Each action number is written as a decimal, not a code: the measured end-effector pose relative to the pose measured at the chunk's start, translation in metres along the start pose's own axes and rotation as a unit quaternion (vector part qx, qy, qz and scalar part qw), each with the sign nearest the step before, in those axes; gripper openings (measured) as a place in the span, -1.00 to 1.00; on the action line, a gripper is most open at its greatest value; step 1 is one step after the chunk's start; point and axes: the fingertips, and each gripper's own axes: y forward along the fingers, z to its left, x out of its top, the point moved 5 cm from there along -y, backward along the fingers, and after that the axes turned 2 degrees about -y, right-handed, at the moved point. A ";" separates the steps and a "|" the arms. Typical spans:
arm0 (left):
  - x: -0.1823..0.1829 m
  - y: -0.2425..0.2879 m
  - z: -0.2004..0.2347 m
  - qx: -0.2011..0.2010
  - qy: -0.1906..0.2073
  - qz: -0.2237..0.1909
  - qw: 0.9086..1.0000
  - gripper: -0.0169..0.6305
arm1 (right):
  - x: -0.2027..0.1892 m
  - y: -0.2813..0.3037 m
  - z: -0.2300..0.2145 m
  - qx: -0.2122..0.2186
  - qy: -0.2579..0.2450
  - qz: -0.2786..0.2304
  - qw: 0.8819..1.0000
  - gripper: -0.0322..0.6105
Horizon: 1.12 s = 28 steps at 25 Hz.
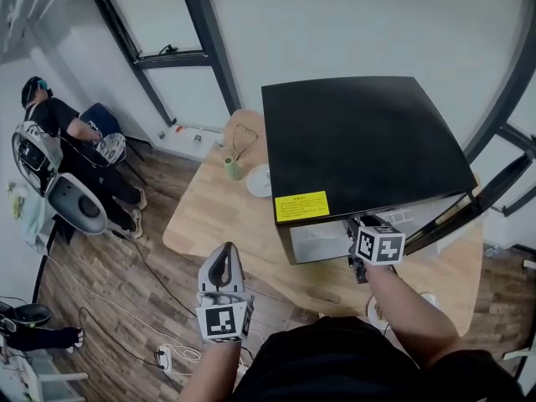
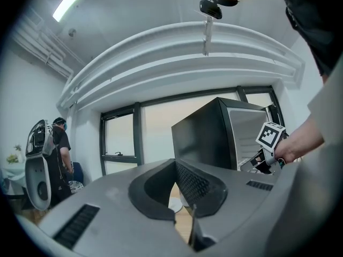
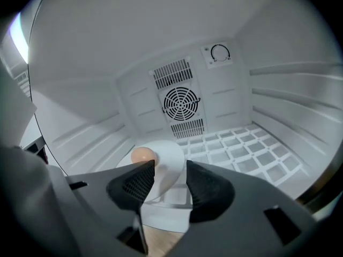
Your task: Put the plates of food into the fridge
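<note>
A black mini fridge (image 1: 360, 141) stands on the wooden table (image 1: 218, 216) with its door (image 1: 469, 208) swung open to the right. My right gripper (image 3: 170, 175) reaches into the white interior, its marker cube (image 1: 379, 245) at the opening. Its jaws stand open. Just beyond them a white plate (image 3: 167, 157) with a round peach-coloured food (image 3: 143, 155) rests at the front left of the wire shelf (image 3: 252, 154); the pads do not press on it. My left gripper (image 1: 223, 266) hangs off the table's near edge, shut and holding nothing. Another white plate (image 1: 260, 180) sits left of the fridge.
A small green cup (image 1: 233, 168) and a thin cable (image 1: 243, 136) lie near the table's far left end. A further plate (image 1: 374, 310) shows partly under my right arm. A person (image 1: 59, 124) and chairs are at the left; a power strip (image 1: 165, 357) lies on the floor.
</note>
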 end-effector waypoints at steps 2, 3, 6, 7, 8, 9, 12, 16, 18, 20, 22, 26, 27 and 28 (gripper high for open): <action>0.003 -0.003 -0.003 -0.005 -0.004 -0.005 1.000 -0.93 | 0.002 -0.008 -0.002 -0.008 -0.009 -0.018 1.000 -0.28; 0.004 -0.004 -0.006 -0.009 -0.005 -0.008 1.000 -0.93 | 0.004 -0.014 -0.003 -0.010 -0.010 -0.031 0.999 -0.28; 0.005 -0.009 -0.016 -0.020 -0.009 -0.009 1.000 -0.93 | 0.007 -0.030 -0.005 -0.016 -0.001 -0.074 0.997 -0.28; 0.002 -0.011 -0.018 -0.024 -0.007 -0.005 1.000 -0.93 | 0.005 -0.036 -0.006 -0.021 0.000 -0.082 0.996 -0.28; -0.002 -0.013 -0.020 -0.030 -0.003 0.000 1.000 -0.93 | 0.002 -0.043 -0.007 -0.026 0.000 -0.087 0.996 -0.28; -0.006 -0.015 -0.023 -0.039 -0.001 0.004 0.999 -0.93 | -0.001 -0.051 -0.010 -0.030 0.000 -0.093 0.995 -0.28; -0.018 -0.017 -0.036 -0.064 -0.008 0.023 0.998 -0.93 | -0.008 -0.080 -0.021 -0.024 0.017 -0.127 0.992 -0.28; -0.024 -0.014 -0.055 -0.091 -0.032 0.030 0.995 -0.94 | -0.020 -0.116 -0.033 -0.015 0.040 -0.173 0.984 -0.28; -0.024 -0.017 -0.065 -0.110 -0.038 0.014 0.993 -0.94 | -0.034 -0.137 -0.037 -0.021 0.044 -0.188 0.981 -0.28; -0.022 -0.023 -0.073 -0.121 -0.045 0.002 0.992 -0.93 | -0.049 -0.156 -0.042 -0.030 0.053 -0.200 0.978 -0.28; -0.023 -0.030 -0.079 -0.131 -0.045 0.000 0.990 -0.94 | -0.066 -0.173 -0.049 -0.040 0.070 -0.206 0.975 -0.28; -0.027 -0.042 -0.094 -0.154 -0.024 0.002 0.988 -0.93 | -0.101 -0.208 -0.060 -0.066 0.092 -0.212 0.971 -0.28; -0.028 -0.045 -0.098 -0.159 -0.023 0.002 0.987 -0.93 | -0.111 -0.216 -0.064 -0.075 0.099 -0.213 0.969 -0.28; -0.029 -0.047 -0.102 -0.163 -0.024 0.002 0.986 -0.93 | -0.120 -0.224 -0.068 -0.083 0.108 -0.213 0.967 -0.28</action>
